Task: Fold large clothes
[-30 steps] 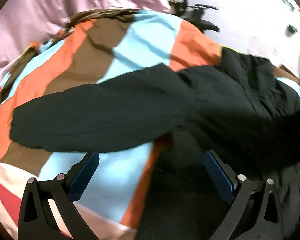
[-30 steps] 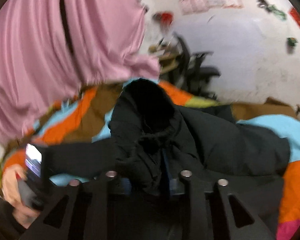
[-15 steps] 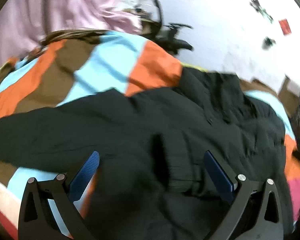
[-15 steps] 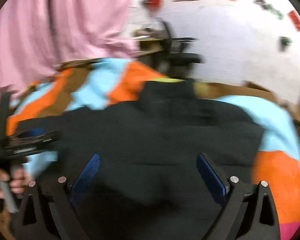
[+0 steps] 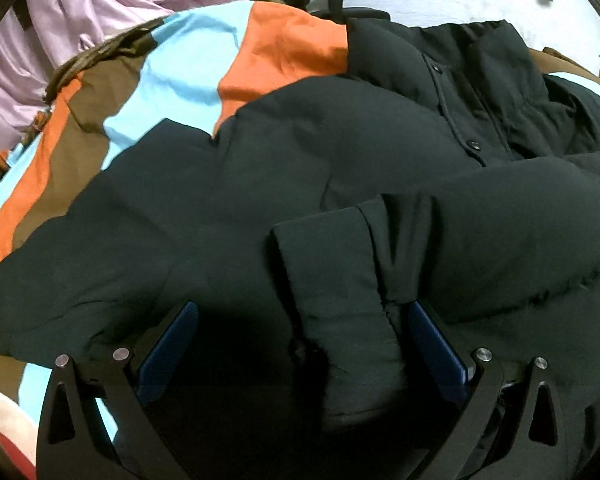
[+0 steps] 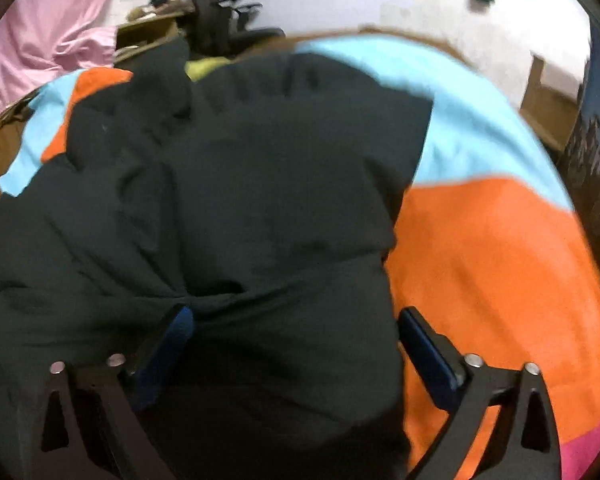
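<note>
A large black padded jacket point(image 5: 340, 152) lies spread on a striped bedcover point(image 5: 188, 64). Its sleeve cuff point(image 5: 332, 272) lies folded across the body, between the jaws of my left gripper point(image 5: 302, 332), which is open just above it. The jacket also fills the right wrist view point(image 6: 260, 184). My right gripper point(image 6: 296, 332) is open, its jaws spread over the jacket's right edge, its right finger point(image 6: 428, 344) over the orange stripe.
The bedcover point(image 6: 480, 260) has blue, orange, brown and pink stripes. A pink curtain point(image 5: 80, 8) hangs at the back left. A black office chair point(image 6: 220, 28) stands behind the bed by a white wall. A cardboard box point(image 6: 544, 96) sits at the right.
My right gripper let go of the bunched jacket and opened, and the jacket now lies flatter. My left gripper moved right over the jacket, where the sleeve is now folded across the body.
</note>
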Action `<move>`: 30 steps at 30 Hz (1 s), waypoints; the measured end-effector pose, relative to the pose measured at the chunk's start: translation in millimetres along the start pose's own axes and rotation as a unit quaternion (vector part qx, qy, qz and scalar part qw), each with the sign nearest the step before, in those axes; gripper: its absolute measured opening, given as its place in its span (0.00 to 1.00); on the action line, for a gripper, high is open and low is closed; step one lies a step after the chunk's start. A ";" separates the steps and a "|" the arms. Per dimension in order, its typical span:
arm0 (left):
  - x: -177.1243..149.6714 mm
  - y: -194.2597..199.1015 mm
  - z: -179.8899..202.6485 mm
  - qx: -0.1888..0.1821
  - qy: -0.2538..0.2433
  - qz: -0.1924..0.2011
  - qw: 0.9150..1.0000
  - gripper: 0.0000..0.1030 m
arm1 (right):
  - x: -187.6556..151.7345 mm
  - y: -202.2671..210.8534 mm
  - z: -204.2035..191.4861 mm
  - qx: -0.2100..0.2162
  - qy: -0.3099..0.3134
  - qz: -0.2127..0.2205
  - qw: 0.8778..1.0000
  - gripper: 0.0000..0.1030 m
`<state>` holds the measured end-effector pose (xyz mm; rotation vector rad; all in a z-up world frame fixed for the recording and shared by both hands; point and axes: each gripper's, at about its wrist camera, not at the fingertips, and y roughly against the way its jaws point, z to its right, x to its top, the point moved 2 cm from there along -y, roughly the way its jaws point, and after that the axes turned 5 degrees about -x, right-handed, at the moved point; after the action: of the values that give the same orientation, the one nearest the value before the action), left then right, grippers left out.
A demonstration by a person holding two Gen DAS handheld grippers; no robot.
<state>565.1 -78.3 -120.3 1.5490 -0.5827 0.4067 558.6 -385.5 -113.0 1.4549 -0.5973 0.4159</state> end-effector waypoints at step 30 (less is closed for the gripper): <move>-150.3 119.0 -389.3 0.122 0.475 0.029 0.871 0.99 | -100.7 139.8 -171.7 0.158 0.105 0.069 0.979 1.00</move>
<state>410.6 325.7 -85.3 1.3492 0.2090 1.2302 416.5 -193.8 -65.5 1.6500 -0.4773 0.7911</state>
